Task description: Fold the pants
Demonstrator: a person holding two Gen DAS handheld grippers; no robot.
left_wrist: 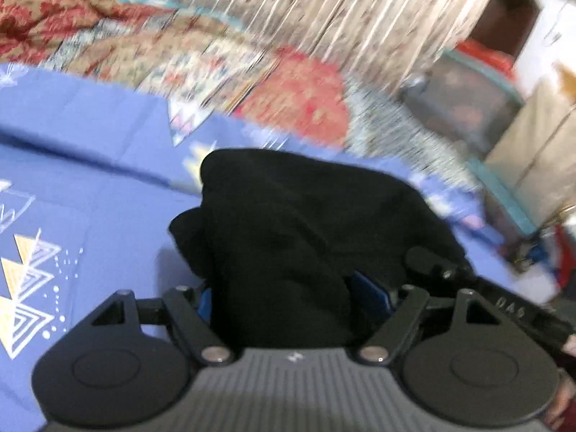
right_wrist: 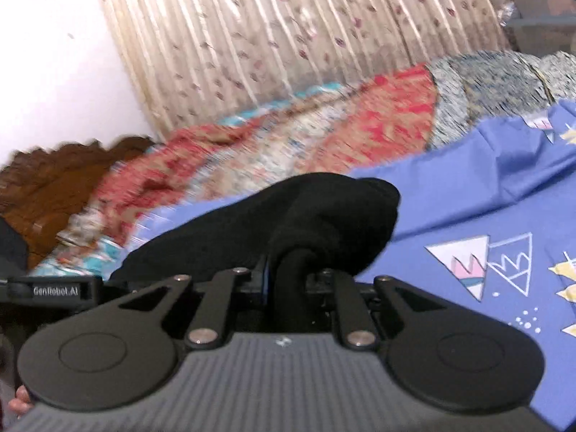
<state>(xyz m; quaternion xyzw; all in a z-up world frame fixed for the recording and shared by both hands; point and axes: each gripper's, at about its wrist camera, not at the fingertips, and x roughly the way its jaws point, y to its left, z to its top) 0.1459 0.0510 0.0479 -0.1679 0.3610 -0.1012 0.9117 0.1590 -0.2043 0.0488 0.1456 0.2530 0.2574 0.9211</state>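
Observation:
The black pants are bunched and lifted over the blue patterned bedsheet. My left gripper is shut on a thick fold of the pants, which covers its fingertips. In the right wrist view the pants hang in a dark mound, and my right gripper is shut on a rolled edge of them. The other gripper's body shows at the right edge of the left wrist view and the left edge of the right wrist view. Both views are motion-blurred.
A red and cream patterned quilt lies heaped along the far side of the bed, also in the right wrist view. A pleated floral curtain hangs behind it. A clear storage box stands at the right; a wooden headboard at the left.

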